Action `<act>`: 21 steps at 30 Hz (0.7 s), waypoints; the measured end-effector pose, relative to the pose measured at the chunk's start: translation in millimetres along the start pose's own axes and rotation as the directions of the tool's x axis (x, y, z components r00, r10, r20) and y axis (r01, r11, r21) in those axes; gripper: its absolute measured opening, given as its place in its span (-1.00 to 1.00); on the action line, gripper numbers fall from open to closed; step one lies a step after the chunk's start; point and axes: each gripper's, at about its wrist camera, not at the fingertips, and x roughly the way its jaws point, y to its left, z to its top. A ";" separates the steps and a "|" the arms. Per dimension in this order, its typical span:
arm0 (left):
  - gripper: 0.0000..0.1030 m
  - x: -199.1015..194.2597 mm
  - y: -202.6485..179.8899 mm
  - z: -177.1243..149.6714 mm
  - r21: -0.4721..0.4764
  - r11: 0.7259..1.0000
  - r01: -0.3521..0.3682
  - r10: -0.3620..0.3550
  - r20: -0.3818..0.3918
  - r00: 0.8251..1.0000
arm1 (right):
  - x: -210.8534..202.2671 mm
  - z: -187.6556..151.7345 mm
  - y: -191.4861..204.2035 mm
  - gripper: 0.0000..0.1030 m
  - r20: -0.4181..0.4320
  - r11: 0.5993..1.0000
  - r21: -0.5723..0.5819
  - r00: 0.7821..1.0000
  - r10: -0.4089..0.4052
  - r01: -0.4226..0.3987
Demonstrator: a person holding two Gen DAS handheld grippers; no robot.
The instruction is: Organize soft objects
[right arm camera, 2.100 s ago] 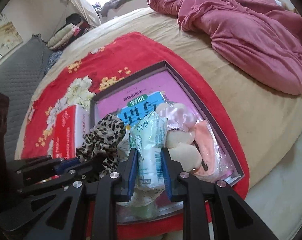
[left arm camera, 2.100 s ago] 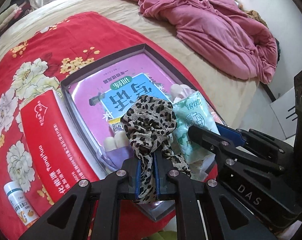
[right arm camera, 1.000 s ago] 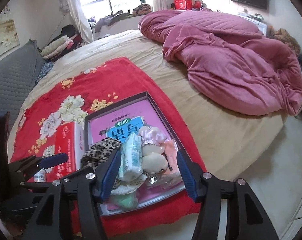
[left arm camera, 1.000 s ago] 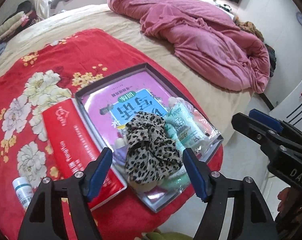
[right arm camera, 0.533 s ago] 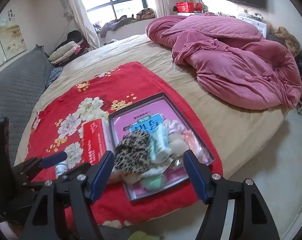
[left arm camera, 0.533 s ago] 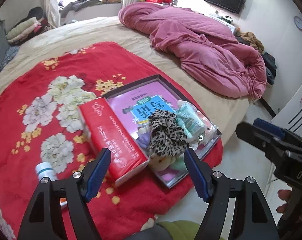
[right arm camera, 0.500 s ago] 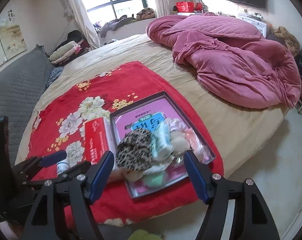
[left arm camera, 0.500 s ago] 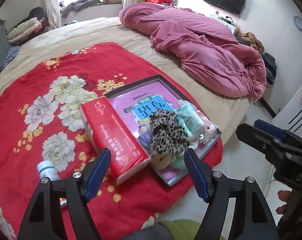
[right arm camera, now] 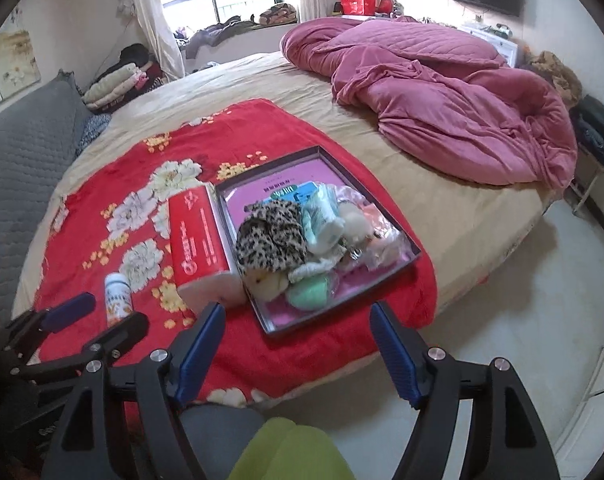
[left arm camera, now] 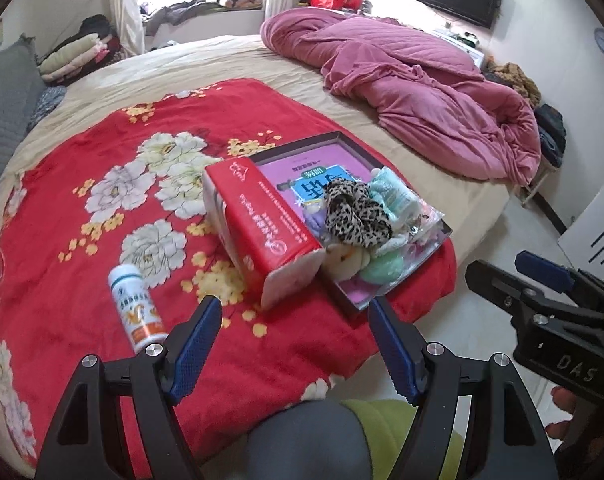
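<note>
The soft objects sit heaped in a shallow dark-rimmed tray near the front edge of the bed, and much of the heap is hard to sort out: a leopard-print cloth lies bunched on top at the left, covering what is under it, with a pale mint packet leaning against its right side, a cream plush piece and a mint-green soft thing poking out at the near end, and pinkish and clear-wrapped bits at the right that are too jumbled to name. The tray's floor is pink-purple with a blue printed panel, mostly buried. In the left wrist view the same cloth hides the middle of the pile and a lilac piece shows beside it. A red box lies touching the tray's left rim, its near end pale. A small white bottle with an orange label lies on its side on the red floral blanket, well left of the box and partly cut off by the left gripper. That gripper hangs wide apart and empty, short of the tray. The right gripper has its jaws spread too, nothing between them, also short of the tray. A crumpled pink quilt lies far back on the tan sheet.
</note>
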 end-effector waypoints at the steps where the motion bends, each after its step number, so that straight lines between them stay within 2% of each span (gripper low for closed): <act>1: 0.49 -1.5 -0.5 -3.2 -0.007 1.000 -0.007 0.007 0.001 1.000 | -1.9 -4.2 0.5 0.43 0.002 1.000 0.002 1.000 -0.007 0.007; 8: 0.49 -8.9 -0.8 -25.5 -0.008 0.999 -0.032 0.032 -0.008 0.999 | -16.7 -26.2 -1.8 0.44 0.026 0.999 0.030 0.999 -0.043 0.042; 14: 0.49 -16.0 -3.5 -35.2 0.003 0.999 -0.050 0.050 -0.006 0.999 | -13.6 -41.9 -0.1 0.44 -0.029 0.999 0.018 0.999 -0.042 0.042; 21: 0.49 -18.5 -1.9 -38.2 -0.007 0.998 -0.062 0.062 -0.008 0.998 | -14.0 -58.3 -2.4 0.44 -0.030 0.998 0.026 0.998 -0.059 0.059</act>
